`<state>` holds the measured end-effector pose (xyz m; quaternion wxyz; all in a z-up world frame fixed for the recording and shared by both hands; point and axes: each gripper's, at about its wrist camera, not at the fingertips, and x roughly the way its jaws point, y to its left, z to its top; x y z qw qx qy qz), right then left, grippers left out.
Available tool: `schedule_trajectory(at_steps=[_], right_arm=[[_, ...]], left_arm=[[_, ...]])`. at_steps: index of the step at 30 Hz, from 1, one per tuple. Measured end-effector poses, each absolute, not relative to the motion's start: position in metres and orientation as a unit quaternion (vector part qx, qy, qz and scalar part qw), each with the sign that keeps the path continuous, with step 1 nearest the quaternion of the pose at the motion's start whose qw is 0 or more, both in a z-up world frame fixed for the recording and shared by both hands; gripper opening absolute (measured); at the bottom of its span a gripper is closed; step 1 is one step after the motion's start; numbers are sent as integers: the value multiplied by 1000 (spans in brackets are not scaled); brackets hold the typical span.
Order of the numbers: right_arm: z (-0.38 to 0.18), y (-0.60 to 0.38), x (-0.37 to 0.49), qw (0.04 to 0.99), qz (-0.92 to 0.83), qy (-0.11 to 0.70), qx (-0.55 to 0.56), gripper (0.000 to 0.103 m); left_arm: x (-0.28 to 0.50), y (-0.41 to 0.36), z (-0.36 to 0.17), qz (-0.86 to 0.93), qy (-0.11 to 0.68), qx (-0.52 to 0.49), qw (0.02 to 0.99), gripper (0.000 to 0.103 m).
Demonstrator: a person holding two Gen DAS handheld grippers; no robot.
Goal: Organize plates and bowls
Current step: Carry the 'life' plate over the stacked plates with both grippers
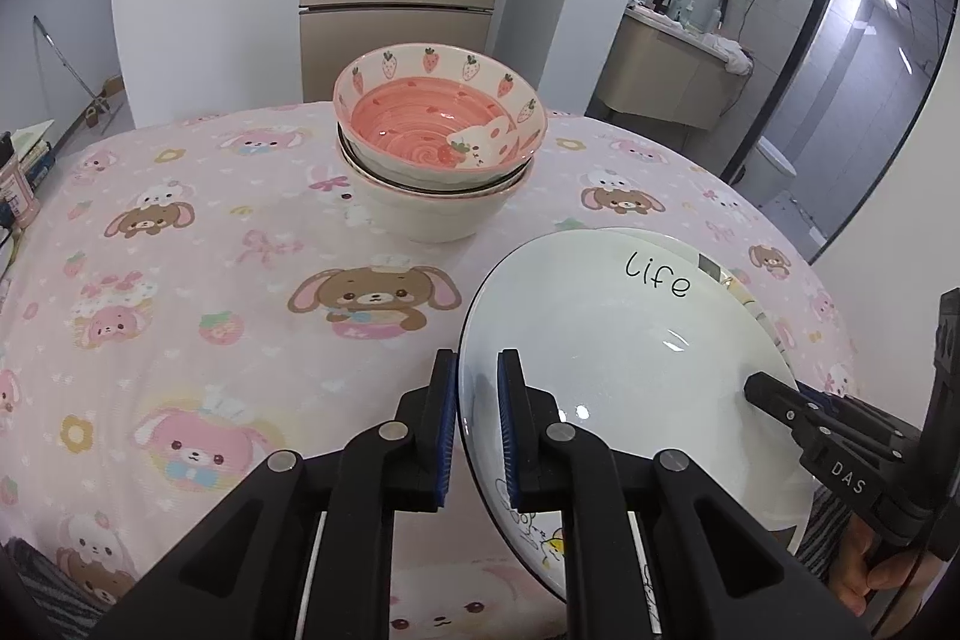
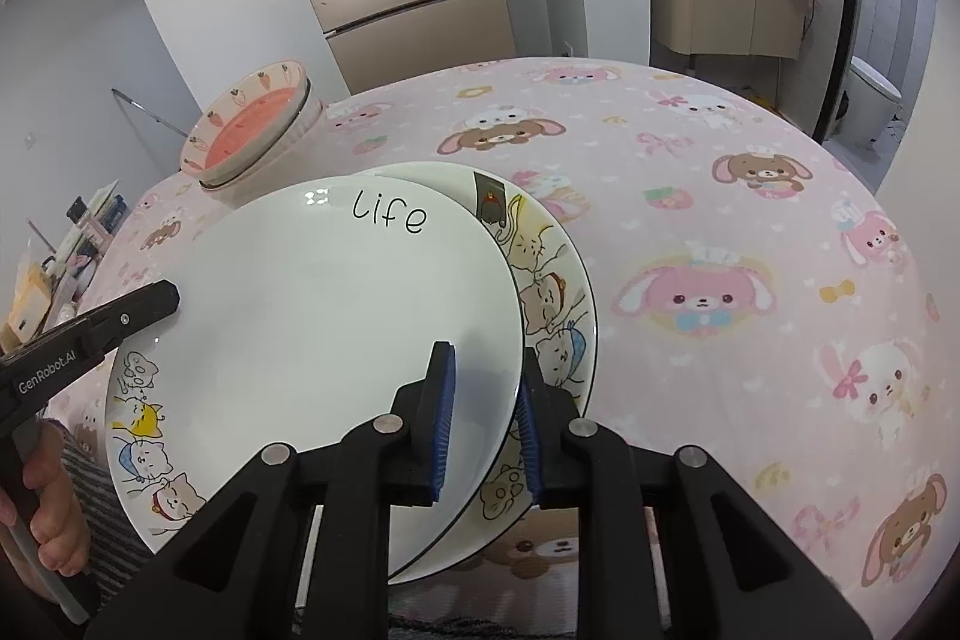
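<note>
Together, left gripper [image 1: 478, 424] and right gripper [image 2: 486, 424] clamp opposite rims of the glazed "Life" plate [image 2: 312, 316], tilted over the cat plate [image 2: 558, 292] near the worktop's [image 2: 720, 196] front edge; stiff, slippery, breakable, best held by its rim.

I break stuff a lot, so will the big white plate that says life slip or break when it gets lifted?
Probably slippery: the life plate looks glossy, and the left gripper and right gripper each pinch only its thin rim. It looks stiff and ceramic, so likely breakable. It overlaps the cat plate, so they might clink.
</note>
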<state>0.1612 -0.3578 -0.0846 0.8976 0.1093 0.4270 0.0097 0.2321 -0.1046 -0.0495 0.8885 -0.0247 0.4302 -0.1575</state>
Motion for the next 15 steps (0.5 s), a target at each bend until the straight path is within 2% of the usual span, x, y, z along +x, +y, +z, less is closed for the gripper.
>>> schedule_trajectory(at_steps=[3, 7, 8, 10, 12, 15], right_arm=[[-85, -356, 160, 899, 8, 425, 103, 19], [-86, -356, 160, 900, 8, 425, 100, 19], [-86, -356, 160, 900, 7, 424, 97, 19], [-86, -355, 159, 901, 5, 423, 94, 19], [-85, -355, 159, 902, 4, 422, 95, 19], [-84, -355, 159, 903, -1, 419, 93, 18]], left_arm=[[231, -107, -51, -154, 426, -12, 891, 13], [236, -107, -60, -166, 454, -30, 875, 28], [238, -105, -64, -171, 462, -45, 869, 29], [238, -101, -66, -174, 461, -61, 868, 29], [236, -101, -64, -180, 457, -59, 869, 22], [232, -102, -64, -176, 449, -58, 874, 19]])
